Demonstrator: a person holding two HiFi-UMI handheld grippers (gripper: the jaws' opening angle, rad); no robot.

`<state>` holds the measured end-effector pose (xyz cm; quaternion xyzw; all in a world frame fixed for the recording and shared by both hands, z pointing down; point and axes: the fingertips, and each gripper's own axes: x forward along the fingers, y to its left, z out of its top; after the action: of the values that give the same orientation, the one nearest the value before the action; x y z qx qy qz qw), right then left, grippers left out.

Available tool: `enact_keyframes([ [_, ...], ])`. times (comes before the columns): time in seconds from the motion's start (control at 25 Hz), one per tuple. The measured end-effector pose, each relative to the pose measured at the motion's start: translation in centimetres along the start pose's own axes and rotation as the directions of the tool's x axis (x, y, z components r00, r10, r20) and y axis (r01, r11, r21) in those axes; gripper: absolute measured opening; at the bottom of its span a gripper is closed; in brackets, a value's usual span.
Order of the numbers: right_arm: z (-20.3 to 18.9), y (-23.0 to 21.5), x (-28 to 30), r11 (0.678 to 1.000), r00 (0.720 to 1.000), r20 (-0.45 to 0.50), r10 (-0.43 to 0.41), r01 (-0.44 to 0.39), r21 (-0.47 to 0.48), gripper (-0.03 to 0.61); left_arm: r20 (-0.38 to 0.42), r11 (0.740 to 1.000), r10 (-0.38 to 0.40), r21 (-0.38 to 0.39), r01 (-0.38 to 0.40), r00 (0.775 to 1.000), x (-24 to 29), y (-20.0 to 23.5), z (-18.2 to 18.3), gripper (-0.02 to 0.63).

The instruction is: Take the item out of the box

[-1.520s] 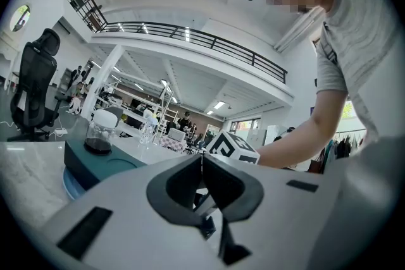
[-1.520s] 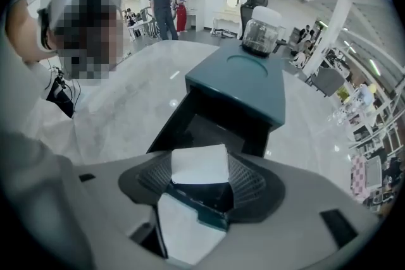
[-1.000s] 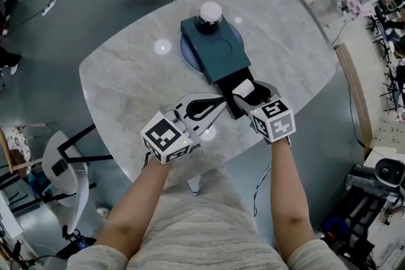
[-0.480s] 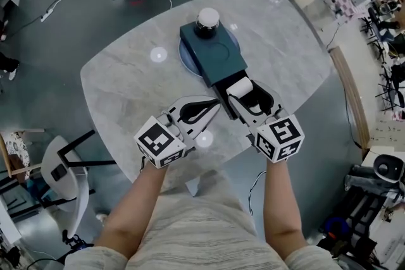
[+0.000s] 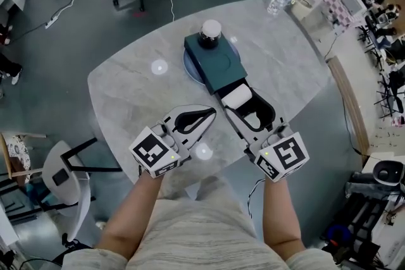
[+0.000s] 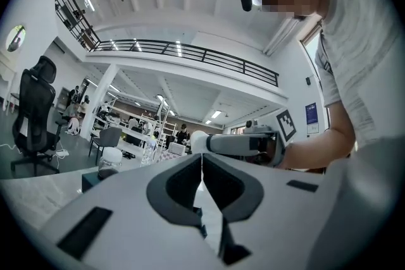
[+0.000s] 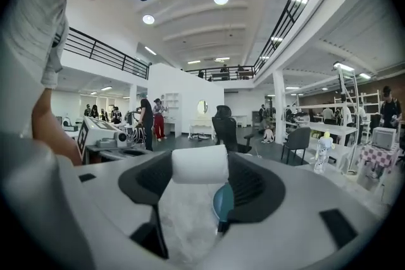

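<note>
- White item point(image 5: 235, 97) was found drawn a little back from the teal box point(image 5: 212, 59) compared with a second before, the right gripper point(image 7: 200, 181) having been pulled away from the box.
- Removal was judged all but done: the item was held just beside the box's near end, apparently clear of it.
- It was clamped crosswise between the right gripper's fingers point(image 7: 259, 183).
- The left gripper point(image 5: 211, 112) was closed on nothing, near that same end.

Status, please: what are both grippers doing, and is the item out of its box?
Left gripper shut, empty. Right gripper shut on white rounded item, at dark teal box's near end. Nothing blocking.
</note>
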<state>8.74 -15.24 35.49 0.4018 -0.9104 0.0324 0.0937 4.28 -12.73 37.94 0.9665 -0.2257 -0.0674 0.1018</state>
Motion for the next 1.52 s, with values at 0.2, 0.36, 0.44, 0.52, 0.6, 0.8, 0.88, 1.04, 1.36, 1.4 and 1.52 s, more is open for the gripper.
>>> enact_keyframes([
  [0.2, 2.1, 2.6, -1.1, 0.999, 0.997, 0.071, 0.04, -0.04, 0.001, 0.293, 0.026, 1.0, -0.004, 0.027, 0.003, 1.0, -1.8, -1.1, 1.8, 0.02],
  [0.36, 4.0, 4.0, -1.9, 0.998, 0.991, 0.123, 0.061, -0.062, -0.001, 0.293, 0.032, 0.998, -0.012, 0.063, 0.01, 0.999, -2.9, -1.8, 3.1, 0.018],
  [0.44, 4.8, 4.7, -2.3, 0.997, 0.988, 0.14, 0.072, -0.071, -0.008, 0.293, 0.03, 0.997, -0.014, 0.073, 0.012, 0.999, -3.3, -2.2, 3.6, 0.02],
  [0.52, 5.6, 5.4, -2.7, 0.997, 0.985, 0.152, 0.081, -0.078, -0.022, 0.293, 0.033, 0.996, -0.017, 0.083, 0.014, 0.999, -3.7, -2.6, 4.3, 0.02],
  [0.6, 6.3, 6.0, -3.0, 0.996, 0.983, 0.164, 0.088, -0.083, -0.034, 0.293, 0.039, 0.995, -0.021, 0.096, 0.017, 0.999, -4.0, -3.0, 5.0, 0.02],
  [0.8, 7.6, 7.2, -3.8, 0.995, 0.977, 0.188, 0.098, -0.091, -0.046, 0.293, 0.041, 0.991, -0.042, 0.131, 0.037, 0.998, -4.5, -4.3, 6.6, 0.02],
  [0.88, 8.1, 7.5, -3.9, 0.995, 0.975, 0.2, 0.099, -0.091, -0.051, 0.293, 0.043, 0.988, -0.047, 0.149, 0.04, 0.998, -4.7, -4.4, 7.2, 0.018],
  [1.04, 8.7, 8.2, -4.7, 0.995, 0.972, 0.216, 0.096, -0.087, -0.047, 0.292, 0.047, 0.985, -0.051, 0.164, 0.042, 0.998, -5.2, -5.0, 7.9, 0.02],
  [1.36, 10.0, 9.2, -5.7, 0.994, 0.962, 0.255, 0.097, -0.08, -0.077, 0.293, 0.06, 0.979, -0.072, 0.197, 0.059, 0.996, -5.3, -6.2, 9.3, 0.018],
  [1.4, 10.1, 9.3, -5.8, 0.994, 0.961, 0.258, 0.097, -0.079, -0.079, 0.293, 0.063, 0.978, -0.073, 0.2, 0.059, 0.995, -5.4, -6.3, 9.4, 0.018],
  [1.52, 10.3, 9.5, -6.1, 0.994, 0.96, 0.265, 0.092, -0.071, -0.085, 0.293, 0.071, 0.977, -0.077, 0.205, 0.061, 0.995, -5.6, -6.6, 9.8, 0.02],
])
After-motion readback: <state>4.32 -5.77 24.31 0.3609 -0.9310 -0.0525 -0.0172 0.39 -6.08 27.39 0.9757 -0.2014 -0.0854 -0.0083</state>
